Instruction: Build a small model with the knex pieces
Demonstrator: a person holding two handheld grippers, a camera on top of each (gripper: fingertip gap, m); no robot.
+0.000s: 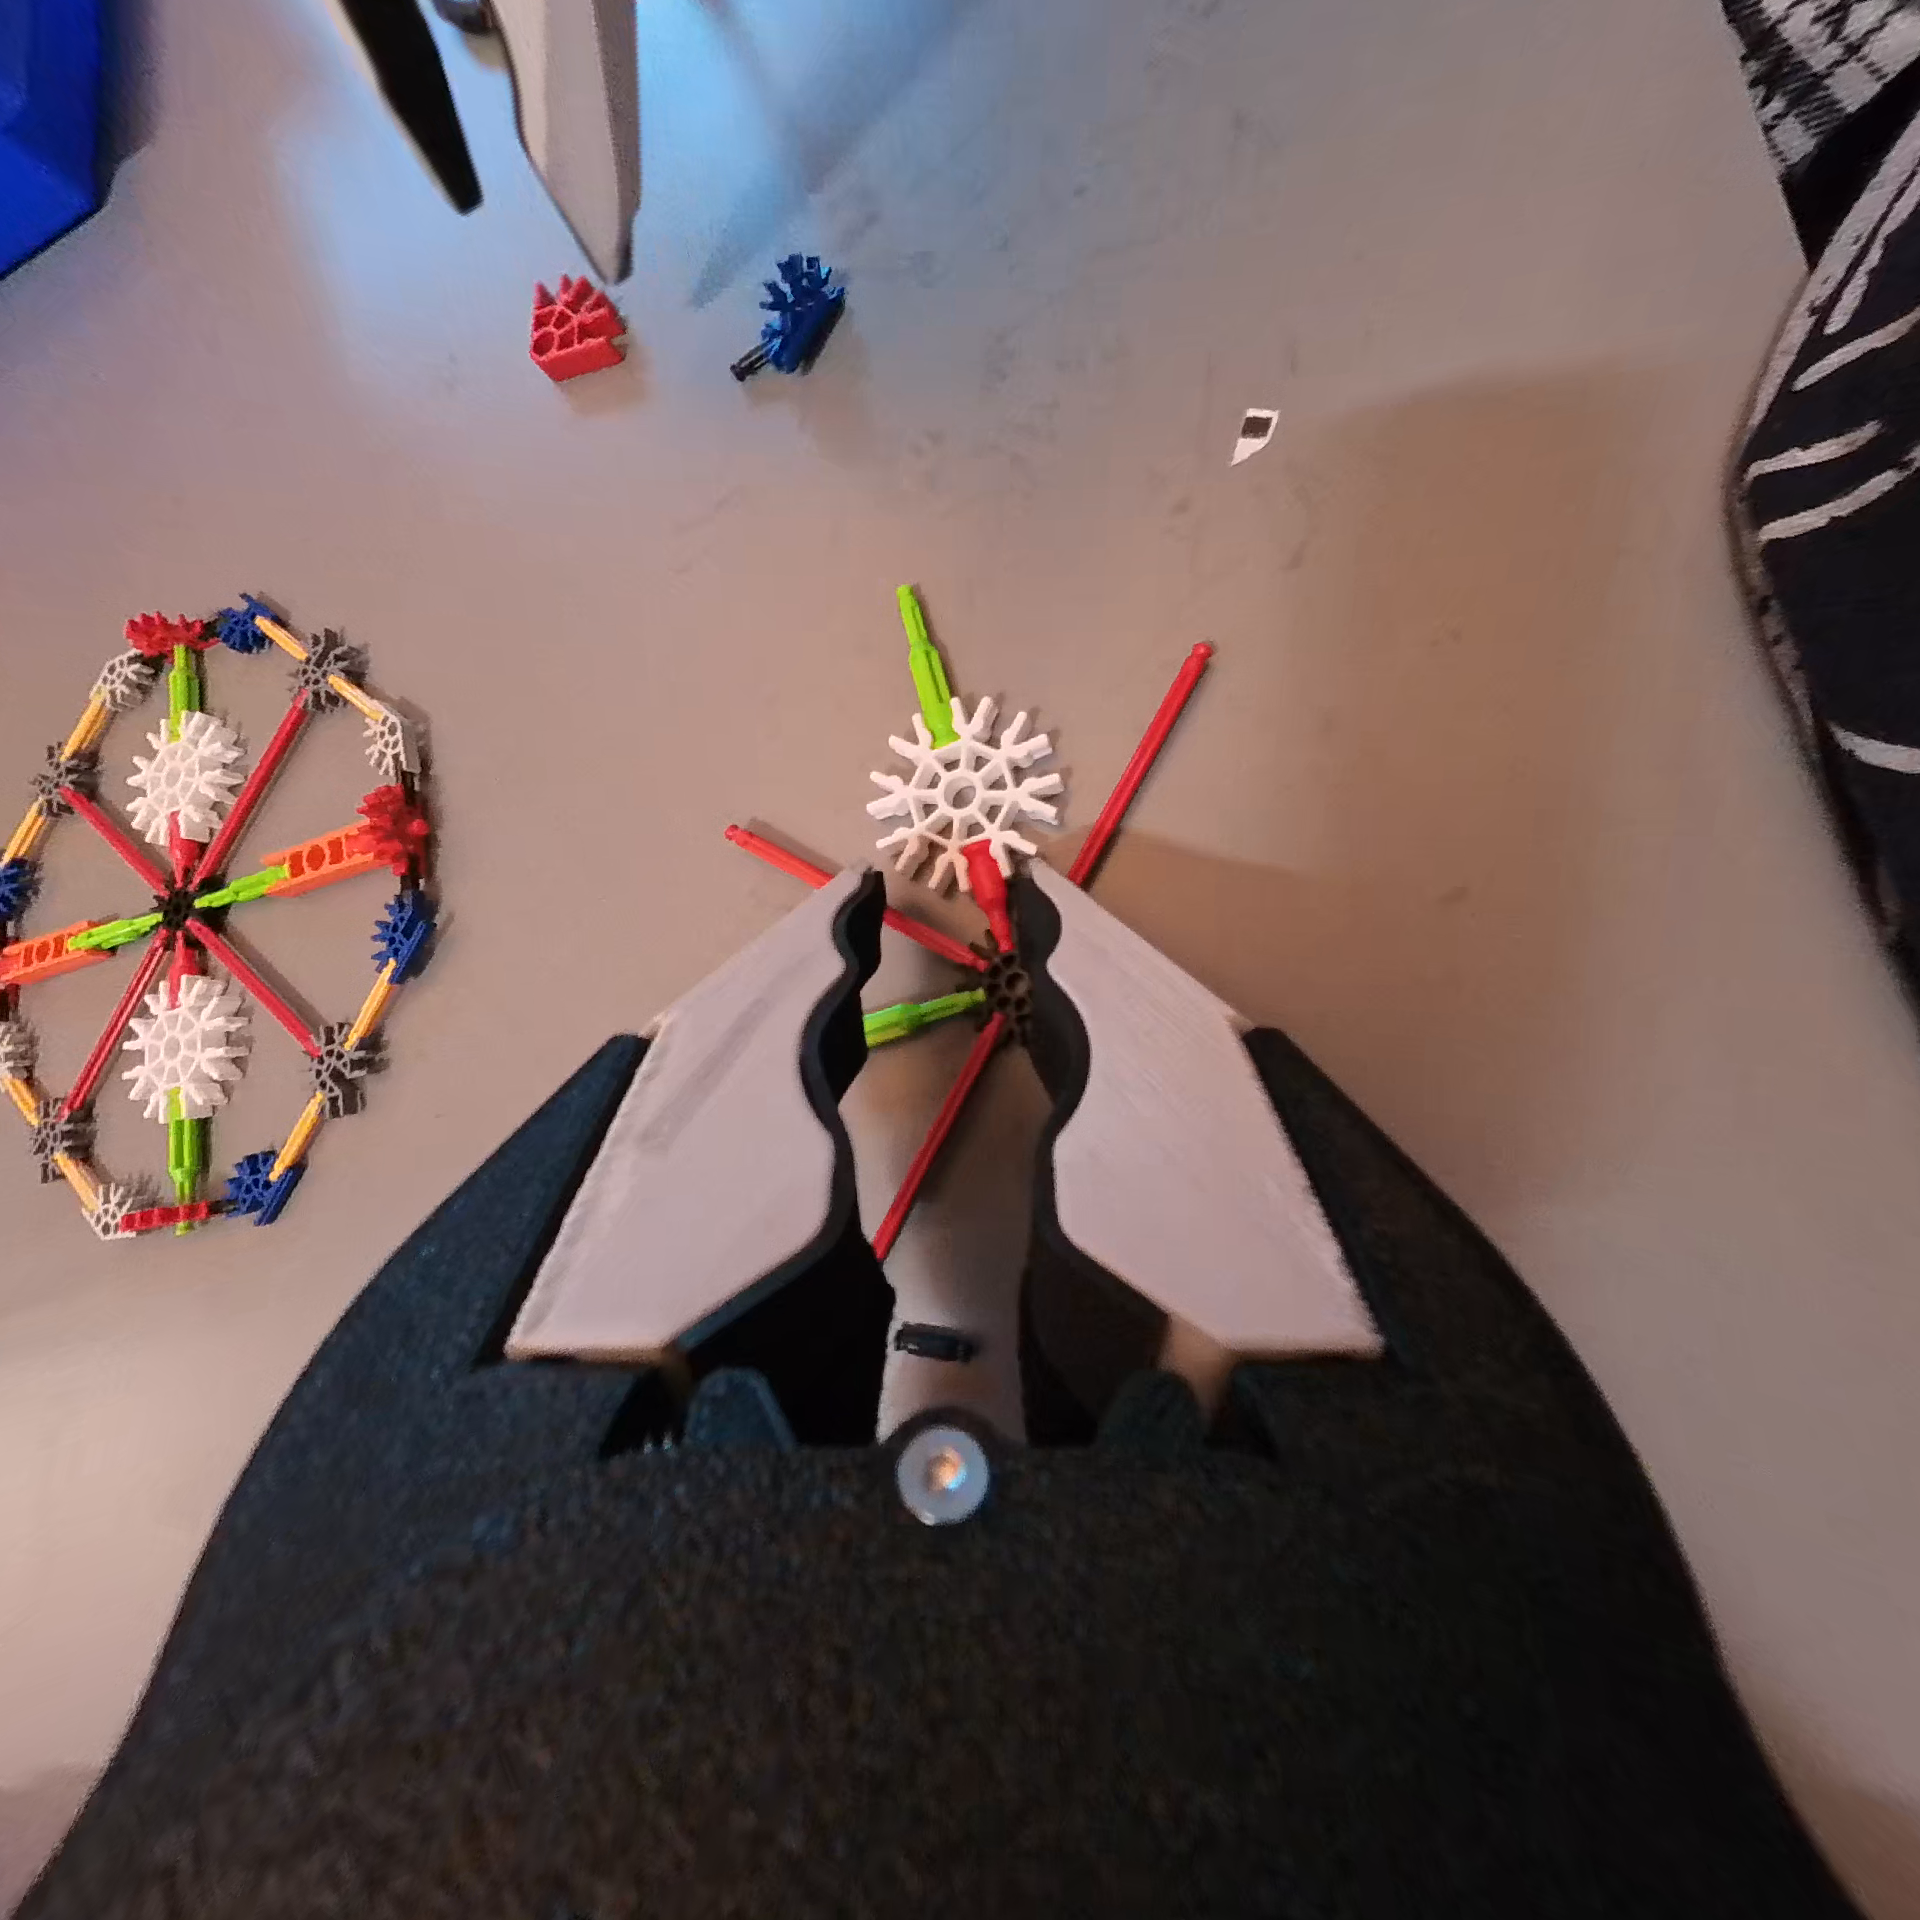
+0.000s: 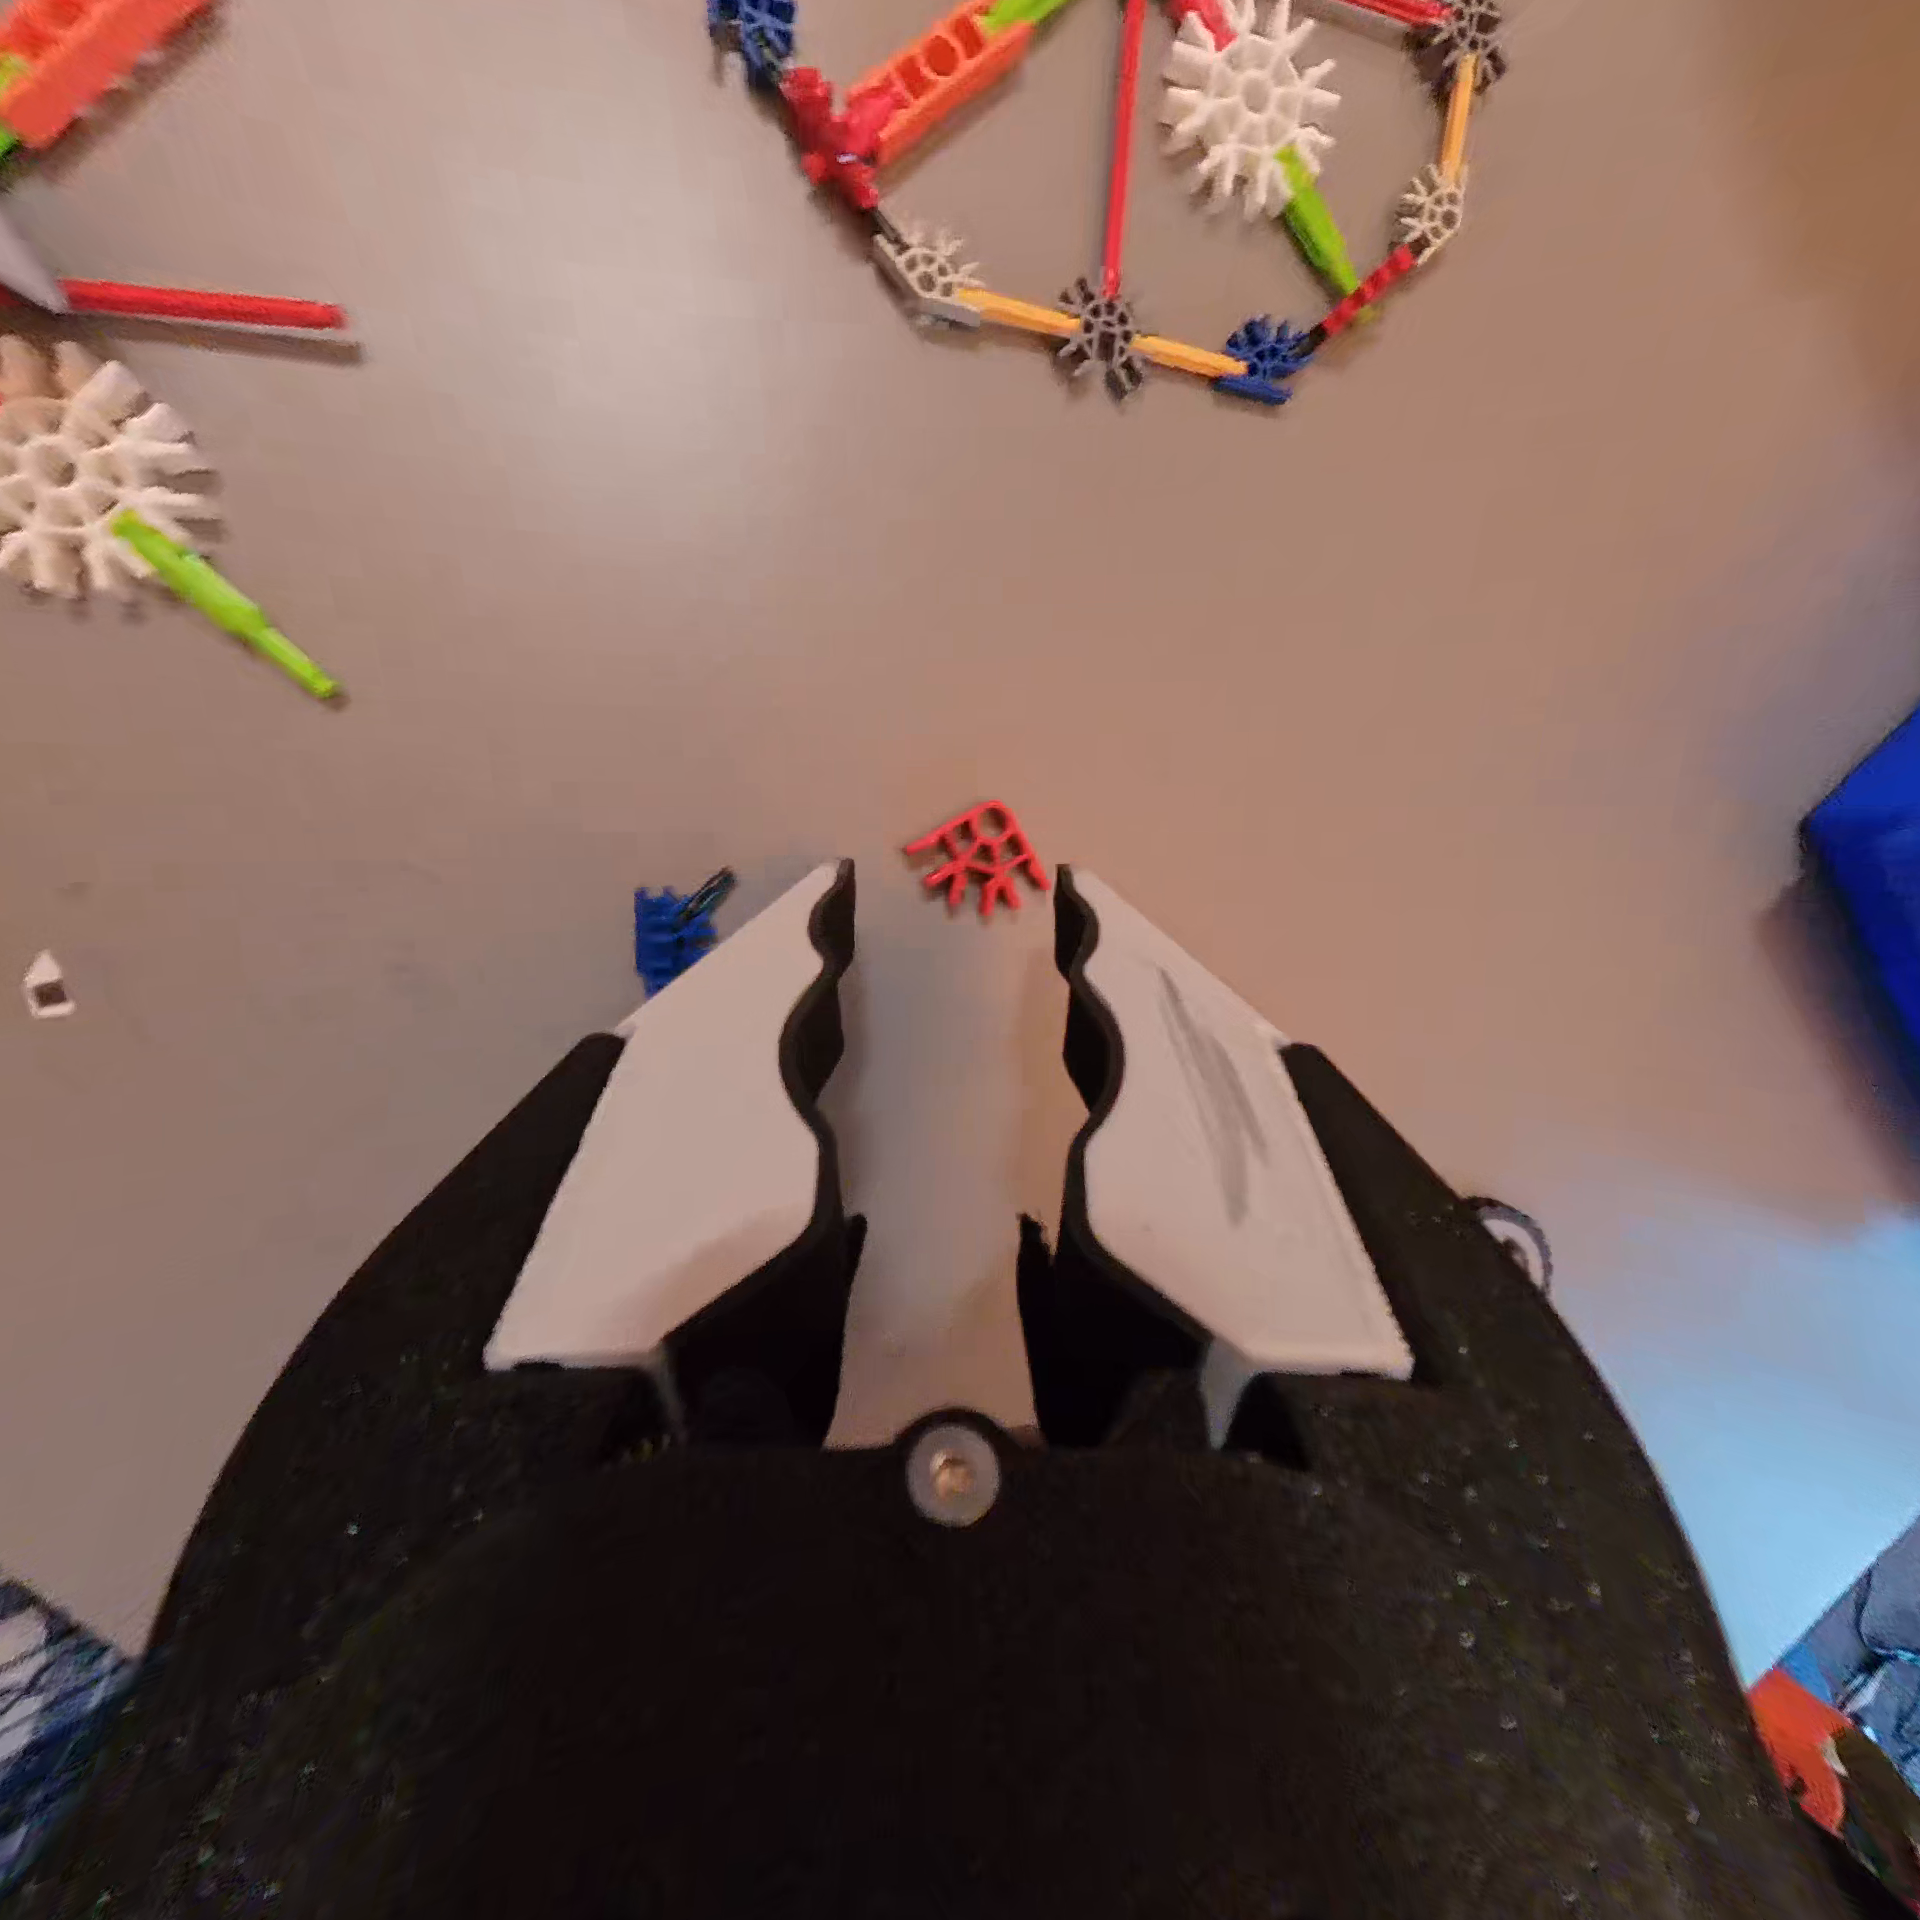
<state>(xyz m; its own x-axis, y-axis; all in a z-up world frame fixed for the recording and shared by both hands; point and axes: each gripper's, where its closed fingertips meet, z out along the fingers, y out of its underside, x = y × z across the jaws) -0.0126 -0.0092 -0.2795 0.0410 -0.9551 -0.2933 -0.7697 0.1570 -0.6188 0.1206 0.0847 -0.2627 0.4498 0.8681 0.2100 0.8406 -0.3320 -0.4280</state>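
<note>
Left tool (image 1: pixel 948 883) is partly open around a small black hub (image 1: pixel 1006 982) with red and green rods and a white snowflake wheel (image 1: pixel 964 795); I cannot tell if it really grips it. Any twist there could pull thin rods out of the hub. Right tool (image 2: pixel 954 878) is open and empty, just before a red connector (image 2: pixel 982 857); a blue connector (image 2: pixel 673 928) beside its finger may be pushed away. Beyond the red connector the worktop (image 2: pixel 727 623) is free up to the finished wheel (image 2: pixel 1195 187).

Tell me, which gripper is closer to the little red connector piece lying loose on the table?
Right. The right gripper sits open just short of the red connector; the left gripper is farther off, over the white snowflake piece.
</note>
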